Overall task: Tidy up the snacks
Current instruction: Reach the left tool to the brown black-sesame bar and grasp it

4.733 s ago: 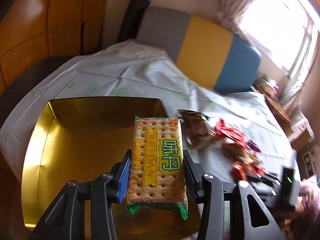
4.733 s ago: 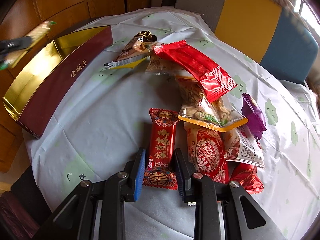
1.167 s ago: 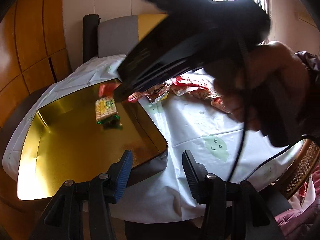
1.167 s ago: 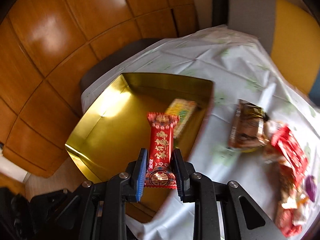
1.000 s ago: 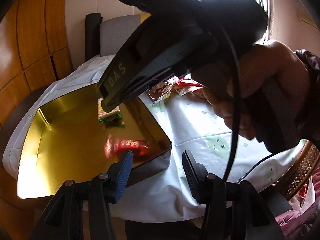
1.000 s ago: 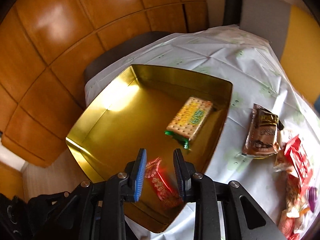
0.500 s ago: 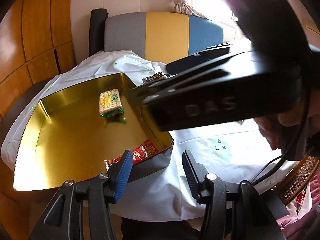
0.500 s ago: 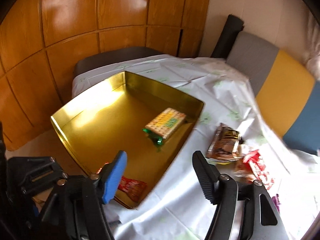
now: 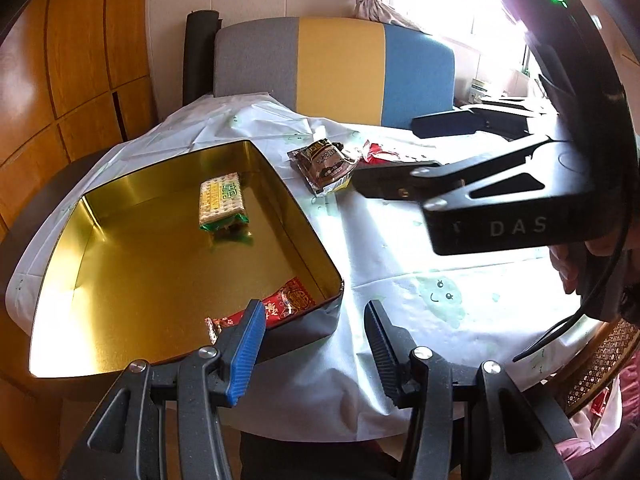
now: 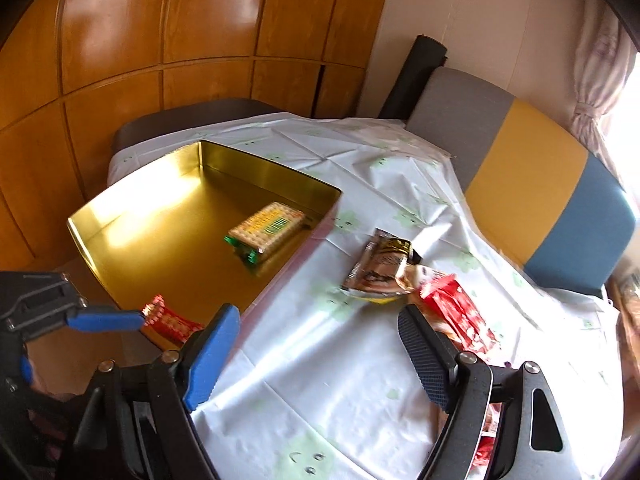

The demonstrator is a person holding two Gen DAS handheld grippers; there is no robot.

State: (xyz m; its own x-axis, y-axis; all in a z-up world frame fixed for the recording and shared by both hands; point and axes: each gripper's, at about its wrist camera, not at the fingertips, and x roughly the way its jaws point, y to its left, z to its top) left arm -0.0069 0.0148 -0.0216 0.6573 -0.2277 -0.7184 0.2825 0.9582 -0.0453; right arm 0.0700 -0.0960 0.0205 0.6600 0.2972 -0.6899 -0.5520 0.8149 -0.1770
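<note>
A gold tin box sits on the table's left side. Inside it lie a cracker pack and a red candy pack near the front corner. My left gripper is open and empty, just in front of the box's near corner. My right gripper is open wide and empty above the tablecloth, right of the box. A brown snack pack and red packs lie loose on the table.
The table wears a white cloth with green faces. A grey, yellow and blue chair back stands behind it. Wood panels line the wall at left. The right gripper's black body hangs over the table's right side.
My right gripper let the red candy pack drop into the gold box, opened wide and drew back to the right over the cloth. My left gripper stayed open by the box.
</note>
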